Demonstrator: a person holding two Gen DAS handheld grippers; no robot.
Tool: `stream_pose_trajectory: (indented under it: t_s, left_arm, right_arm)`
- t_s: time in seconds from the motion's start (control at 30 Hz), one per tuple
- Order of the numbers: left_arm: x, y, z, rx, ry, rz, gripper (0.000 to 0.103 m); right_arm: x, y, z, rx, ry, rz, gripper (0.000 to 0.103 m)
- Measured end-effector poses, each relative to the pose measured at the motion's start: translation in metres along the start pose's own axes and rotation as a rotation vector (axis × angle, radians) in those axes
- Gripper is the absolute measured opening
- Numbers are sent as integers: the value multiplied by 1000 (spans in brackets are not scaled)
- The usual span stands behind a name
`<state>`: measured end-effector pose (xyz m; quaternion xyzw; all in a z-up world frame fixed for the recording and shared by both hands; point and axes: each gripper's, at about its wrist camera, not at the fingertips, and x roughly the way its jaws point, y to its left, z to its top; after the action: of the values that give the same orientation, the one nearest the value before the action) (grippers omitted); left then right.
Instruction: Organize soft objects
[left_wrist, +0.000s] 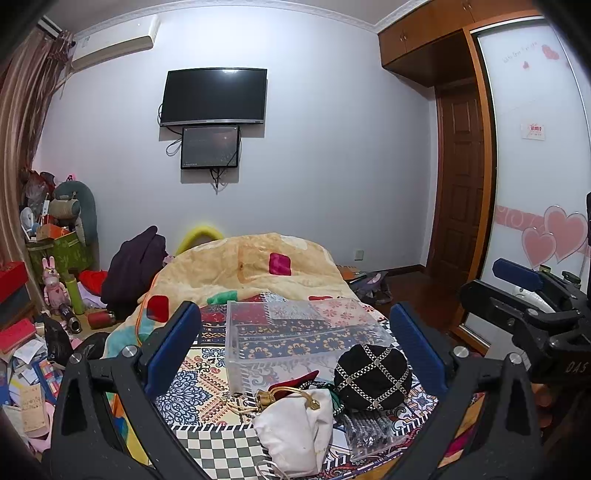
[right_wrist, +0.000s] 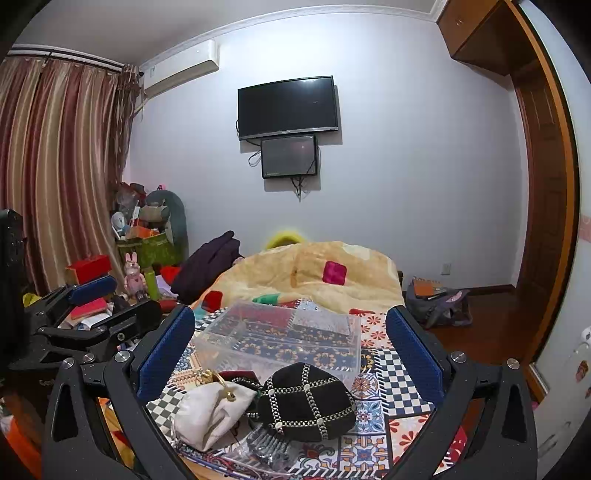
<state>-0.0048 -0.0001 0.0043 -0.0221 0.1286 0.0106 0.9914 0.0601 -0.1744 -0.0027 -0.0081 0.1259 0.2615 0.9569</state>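
A black pouch with a white chain lattice (left_wrist: 373, 376) (right_wrist: 306, 400) lies on the patterned bed cover, next to a white drawstring pouch (left_wrist: 295, 432) (right_wrist: 212, 415) and a dark red pouch (left_wrist: 291, 384). A clear plastic box (left_wrist: 295, 332) (right_wrist: 284, 336) stands empty just behind them. A clear bag with dark contents (left_wrist: 369, 430) (right_wrist: 264, 446) lies in front. My left gripper (left_wrist: 295, 350) is open above the pile. My right gripper (right_wrist: 291, 354) is open above it too. Each gripper shows at the edge of the other's view.
A yellow blanket (left_wrist: 258, 266) (right_wrist: 314, 273) is heaped at the far end of the bed. Boxes, toys and clothes clutter the floor at left (left_wrist: 55, 295). A bag (right_wrist: 436, 302) lies on the wooden floor at right, near the wardrobe (left_wrist: 535, 184).
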Motion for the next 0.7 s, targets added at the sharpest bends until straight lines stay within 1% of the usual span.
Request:
stream_pose_trajectory:
  t_s: [0.7]
  left_arm:
    - [0, -1, 0, 5, 0, 2, 103]
  right_arm:
    - [-3, 2, 2, 2, -2, 10, 103]
